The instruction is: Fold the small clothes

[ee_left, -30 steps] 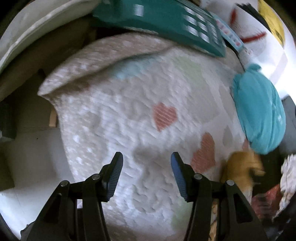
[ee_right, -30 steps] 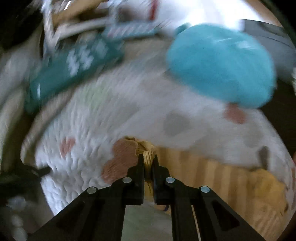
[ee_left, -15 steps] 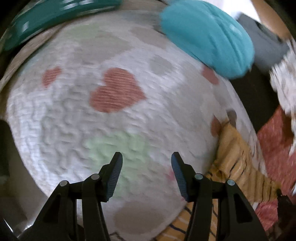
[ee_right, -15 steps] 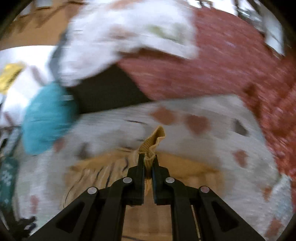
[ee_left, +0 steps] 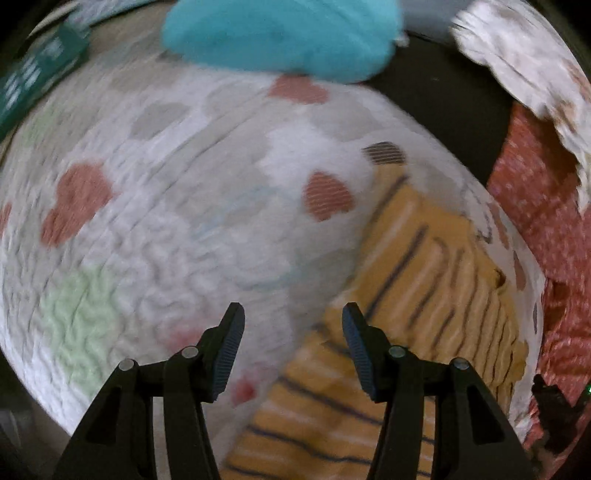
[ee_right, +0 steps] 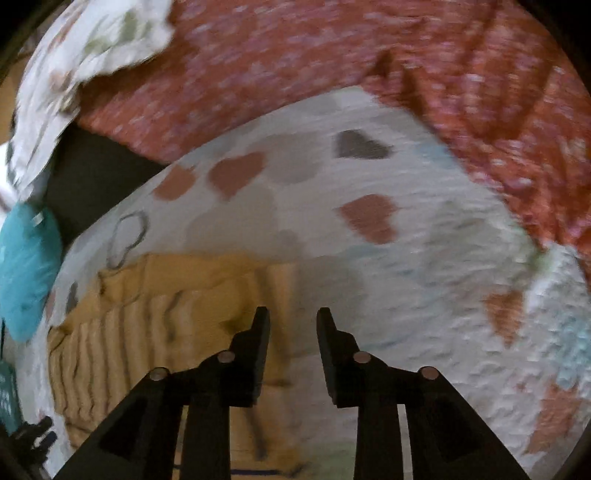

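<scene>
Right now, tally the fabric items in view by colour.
Yellow striped garment: 1
Turquoise bundle: 1
Red speckled cloth: 1
White cloth with muted prints: 1
White heart-print blanket: 1
Total: 5

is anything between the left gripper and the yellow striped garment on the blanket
Nothing visible. The left gripper is open above the heart-print blanket, and the yellow striped garment lies flat just to its right with bare blanket between. The teal bundle sits farther away, out of the path.
</scene>
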Motion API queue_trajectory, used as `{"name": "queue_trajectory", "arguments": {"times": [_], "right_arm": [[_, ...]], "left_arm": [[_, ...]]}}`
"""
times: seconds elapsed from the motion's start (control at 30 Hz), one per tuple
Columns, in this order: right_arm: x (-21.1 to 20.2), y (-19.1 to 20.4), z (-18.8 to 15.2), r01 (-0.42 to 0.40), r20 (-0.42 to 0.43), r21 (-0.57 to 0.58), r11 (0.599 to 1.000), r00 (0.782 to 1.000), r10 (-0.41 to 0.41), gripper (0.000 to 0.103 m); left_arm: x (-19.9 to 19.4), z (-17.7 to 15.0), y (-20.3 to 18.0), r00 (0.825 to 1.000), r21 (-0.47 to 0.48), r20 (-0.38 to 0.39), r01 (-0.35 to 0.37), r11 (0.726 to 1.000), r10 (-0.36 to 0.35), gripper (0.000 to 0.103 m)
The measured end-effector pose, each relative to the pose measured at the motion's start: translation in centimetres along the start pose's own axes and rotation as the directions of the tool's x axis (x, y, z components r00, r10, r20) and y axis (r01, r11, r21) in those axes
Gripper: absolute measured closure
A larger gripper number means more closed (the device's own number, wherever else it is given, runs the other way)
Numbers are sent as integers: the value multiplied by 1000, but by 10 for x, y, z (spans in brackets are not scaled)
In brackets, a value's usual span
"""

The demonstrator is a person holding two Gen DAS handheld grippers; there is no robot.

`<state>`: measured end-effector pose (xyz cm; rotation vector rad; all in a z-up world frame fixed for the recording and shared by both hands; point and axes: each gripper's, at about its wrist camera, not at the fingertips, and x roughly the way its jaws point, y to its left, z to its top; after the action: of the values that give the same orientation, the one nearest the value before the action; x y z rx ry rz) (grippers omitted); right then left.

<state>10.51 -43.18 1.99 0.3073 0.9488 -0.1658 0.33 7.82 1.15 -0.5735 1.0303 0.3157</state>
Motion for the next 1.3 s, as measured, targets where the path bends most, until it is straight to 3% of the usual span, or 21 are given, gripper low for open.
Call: {"name": "queue_trajectory", "arguments": {"times": [0.07, 0.2, 0.3, 0.33, 0.43, 0.5, 0.57, 0.63, 0.77, 0.87, 1.03, 1.17, 1.23, 1.27, 1.3], "right_arm": [[-8, -7, 2, -32, 7, 14, 999, 999, 32, 75], [-11, 18, -2, -208, -21, -34, 977, 978, 208, 75], [7, 43, -12, -294, -104, -57, 954, 952, 287, 75], [16, 47, -15, -281, -126, -64, 958, 954, 271, 71], [44, 46, -28, -124, -179, -96, 988, 978, 105, 70], [36, 34, -34, -131, -150, -59, 990, 981, 121, 70], [22, 21, -39, -161, -132, -19, 987, 979, 157, 61], [7, 3, -44, -162, -100, 11, 987, 982, 162, 44], [-4, -22, -40, -149, -78, 28, 988, 986, 150, 38], [1, -22, -27, -155, -76, 22, 988, 985, 156, 26], [37, -1, -2, -196, -98, 24, 980, 975, 198, 26], [82, 17, 12, -229, -166, 16, 973, 959, 228, 26], [93, 24, 11, -242, -166, -5, 970, 957, 238, 19], [92, 26, 10, -252, -151, -18, 967, 957, 247, 19], [92, 28, 8, -264, -155, -28, 964, 954, 256, 27]], "left_arm": [[5, 5, -18, 1000, 49, 10, 2, 999, -2, 49], [33, 16, -41, 997, 128, -5, -75, 989, 76, 49], [50, 23, -26, 994, 77, -72, -76, 994, 81, 49], [50, 24, -21, 994, 57, -89, -60, 997, 65, 49], [44, 26, -10, 993, 28, -113, -21, 999, 24, 48], [32, 23, -5, 994, 61, -105, -5, 998, 11, 48], [22, 20, 3, 995, 69, -102, 24, 997, -17, 48], [14, 18, 14, 994, 53, -90, 61, 997, -56, 45], [10, 26, 32, 992, -40, -67, 102, 994, -104, 40], [15, 40, 31, 987, -66, -51, 148, 987, -151, 33], [45, 68, -9, 976, 76, -78, 210, 975, -204, 29], [79, 74, -35, 952, 179, -170, 283, 942, -254, 24], [97, 72, -47, 938, 205, -229, 306, 930, -258, 23], [102, 70, -51, 941, 218, -231, 296, 930, -246, 21], [101, 68, -56, 951, 247, -217, 270, 931, -218, 21]]}}
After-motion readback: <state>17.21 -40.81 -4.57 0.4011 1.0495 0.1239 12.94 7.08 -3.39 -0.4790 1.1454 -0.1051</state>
